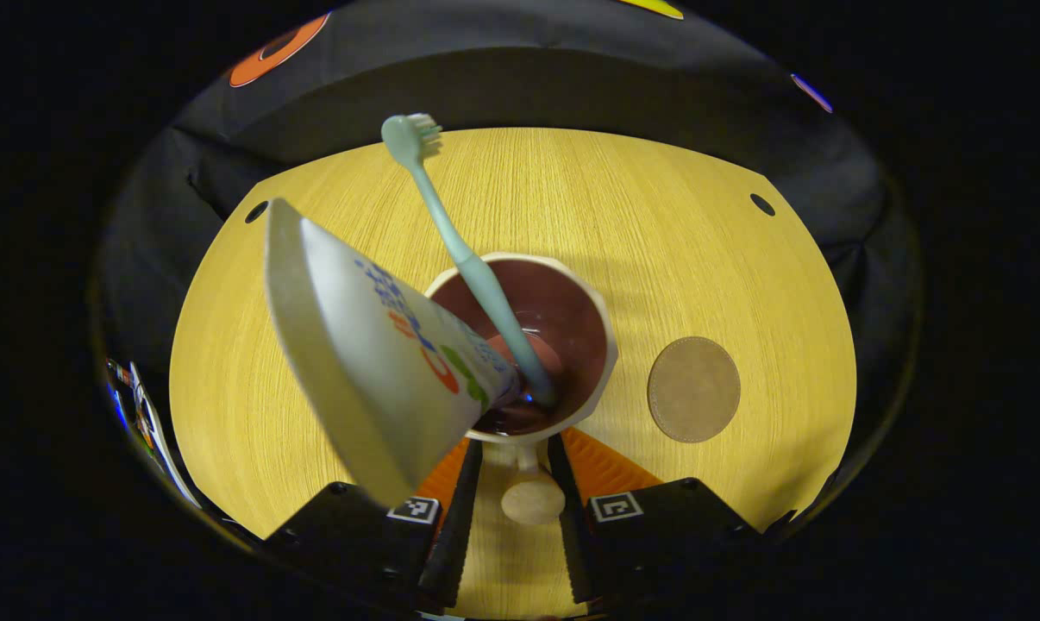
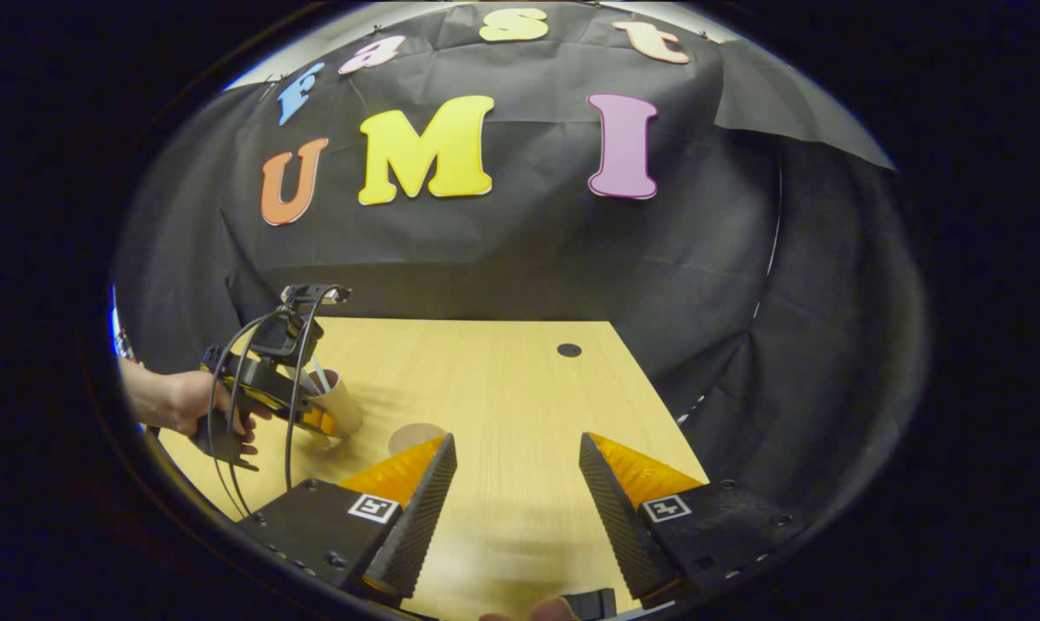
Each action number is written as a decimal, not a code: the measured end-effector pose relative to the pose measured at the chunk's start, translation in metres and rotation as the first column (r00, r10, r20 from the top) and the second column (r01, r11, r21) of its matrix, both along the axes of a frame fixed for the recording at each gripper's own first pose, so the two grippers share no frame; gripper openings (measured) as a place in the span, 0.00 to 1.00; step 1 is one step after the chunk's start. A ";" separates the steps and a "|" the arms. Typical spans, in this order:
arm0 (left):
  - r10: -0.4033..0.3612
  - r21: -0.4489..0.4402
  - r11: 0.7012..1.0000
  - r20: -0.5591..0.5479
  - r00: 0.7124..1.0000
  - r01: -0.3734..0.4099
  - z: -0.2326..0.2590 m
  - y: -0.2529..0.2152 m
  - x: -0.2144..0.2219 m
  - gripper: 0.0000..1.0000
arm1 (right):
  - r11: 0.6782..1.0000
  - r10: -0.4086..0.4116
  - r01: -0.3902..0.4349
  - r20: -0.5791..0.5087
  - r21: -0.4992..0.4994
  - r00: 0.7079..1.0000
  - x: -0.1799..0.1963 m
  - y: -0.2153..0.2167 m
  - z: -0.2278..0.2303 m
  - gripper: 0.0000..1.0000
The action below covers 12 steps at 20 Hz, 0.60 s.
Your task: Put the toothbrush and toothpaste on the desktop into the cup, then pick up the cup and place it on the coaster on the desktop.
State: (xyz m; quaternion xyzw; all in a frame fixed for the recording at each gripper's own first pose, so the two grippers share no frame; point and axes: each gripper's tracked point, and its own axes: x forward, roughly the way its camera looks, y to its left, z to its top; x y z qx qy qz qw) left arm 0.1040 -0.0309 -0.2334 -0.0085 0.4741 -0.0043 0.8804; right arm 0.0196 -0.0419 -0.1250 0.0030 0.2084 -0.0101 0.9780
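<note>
left gripper view steeply down, close over cup [image 1: 533,345], right gripper view farther, level, cup [image 2: 341,404] at nine o'clock, coaster [image 1: 693,389] shared

Toothpaste [image 1: 373,345] cap hidden inside cup [image 1: 602,310]; handle contact perhaps unclear.

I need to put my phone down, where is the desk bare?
Bare wood lies beyond the round brown coaster toward the far edge, and ahead of the right gripper. Crowded: around the cream cup, straddled by the left gripper.

Desk [image 1: 675,250]: matt pale wood grain; cup [image 1: 602,323]: glossy inside; toothbrush [image 1: 464,259]: smooth plastic; tube [image 1: 373,345]: satin plastic; coaster [image 1: 693,389]: matt, leathery; wall [image 2: 503,250]: creased cloth.
</note>
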 end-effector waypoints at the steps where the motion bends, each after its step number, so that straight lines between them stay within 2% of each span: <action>1: 0.004 0.005 1.000 -0.015 1.000 -0.004 0.002 -0.001 -0.006 0.44 | 1.000 -0.002 0.002 0.000 0.001 1.000 -0.001 -0.001 0.001 0.87; 2: -0.005 0.011 1.000 -0.013 1.000 0.005 0.006 -0.003 -0.006 0.32 | 1.000 -0.004 0.004 -0.002 0.001 1.000 -0.001 -0.001 0.000 0.87; 3: -0.012 0.017 1.000 -0.013 1.000 0.013 0.010 -0.005 -0.008 0.35 | 1.000 -0.004 0.004 -0.005 0.003 1.000 -0.002 -0.001 -0.001 0.87; 4: -0.017 0.019 1.000 -0.013 1.000 0.017 0.014 -0.008 -0.011 0.30 | 1.000 -0.005 0.005 -0.008 0.005 1.000 -0.003 0.000 -0.002 0.87; 9: 0.019 -0.014 1.000 0.008 1.000 -0.019 0.038 -0.023 -0.027 0.26 | 1.000 -0.014 0.014 -0.014 0.005 1.000 -0.011 -0.002 -0.002 0.87; 12: 0.020 0.002 1.000 0.047 0.999 -0.020 0.066 -0.034 -0.034 0.25 | 1.000 -0.019 0.019 -0.019 0.000 1.000 -0.014 -0.005 -0.004 0.87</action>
